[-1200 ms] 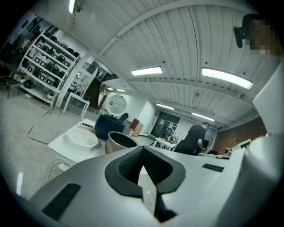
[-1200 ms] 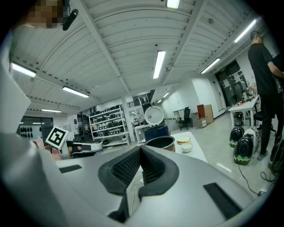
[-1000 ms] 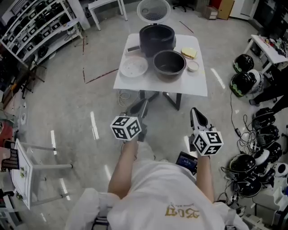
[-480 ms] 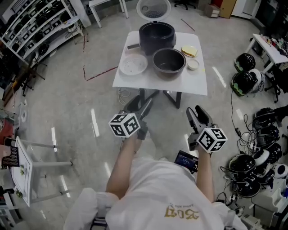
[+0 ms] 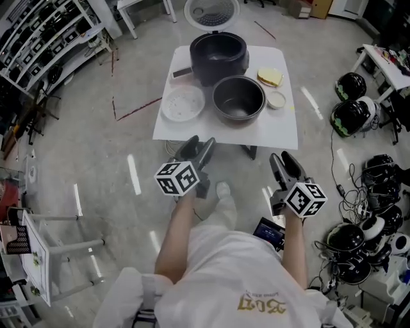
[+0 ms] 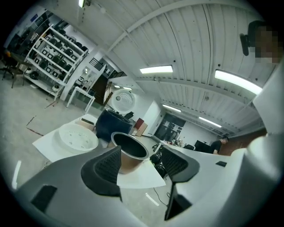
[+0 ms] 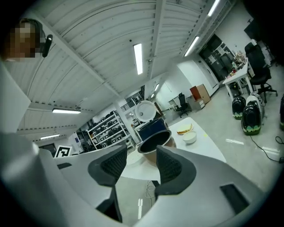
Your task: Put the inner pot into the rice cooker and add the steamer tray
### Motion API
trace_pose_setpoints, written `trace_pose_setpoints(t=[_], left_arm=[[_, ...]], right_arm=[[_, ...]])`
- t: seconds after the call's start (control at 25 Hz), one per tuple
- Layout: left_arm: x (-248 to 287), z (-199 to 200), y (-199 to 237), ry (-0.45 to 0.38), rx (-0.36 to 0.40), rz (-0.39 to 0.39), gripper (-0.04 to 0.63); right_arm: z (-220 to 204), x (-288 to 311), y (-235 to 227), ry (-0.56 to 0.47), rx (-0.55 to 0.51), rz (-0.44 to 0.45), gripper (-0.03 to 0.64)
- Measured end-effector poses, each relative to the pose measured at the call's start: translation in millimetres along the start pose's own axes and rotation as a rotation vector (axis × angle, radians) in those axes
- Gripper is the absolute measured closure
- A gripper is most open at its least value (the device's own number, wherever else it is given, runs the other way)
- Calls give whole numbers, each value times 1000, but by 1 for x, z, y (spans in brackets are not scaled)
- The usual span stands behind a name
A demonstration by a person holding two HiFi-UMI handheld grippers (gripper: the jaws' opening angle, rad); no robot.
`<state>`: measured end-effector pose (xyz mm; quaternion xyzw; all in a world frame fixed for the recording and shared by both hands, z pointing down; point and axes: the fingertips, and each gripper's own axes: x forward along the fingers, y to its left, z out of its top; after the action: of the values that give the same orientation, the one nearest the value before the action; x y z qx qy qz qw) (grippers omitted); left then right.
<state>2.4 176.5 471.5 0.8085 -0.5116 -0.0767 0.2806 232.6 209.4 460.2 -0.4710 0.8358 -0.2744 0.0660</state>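
Both grippers out front, short of table.
Left gripper: jaws just swung apart, nothing gripped.
Right gripper: jaws just opened too, spread wide, empty.
Inner pot on table, just in front of rice cooker, whose lid is up.
Steamer tray beside pot, on its left.
Yellow item at right, maybe sponge; too small to tell.

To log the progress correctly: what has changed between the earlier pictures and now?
The left gripper and right gripper moved forward toward the table. Their fingers have just been opening, with nothing between them. The rice cooker, inner pot and steamer tray stayed in place, untouched.
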Motion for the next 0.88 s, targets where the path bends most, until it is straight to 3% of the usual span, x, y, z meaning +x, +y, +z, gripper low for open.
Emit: trace_pose_setpoints(t=[0.44, 0.88], left_arm=[[130, 14, 84, 106, -63, 63, 317], [209, -1, 143, 247, -157, 65, 330]], right_arm=[[14, 127, -85, 115, 80, -79, 413], [1, 224, -132, 209, 168, -159, 420]])
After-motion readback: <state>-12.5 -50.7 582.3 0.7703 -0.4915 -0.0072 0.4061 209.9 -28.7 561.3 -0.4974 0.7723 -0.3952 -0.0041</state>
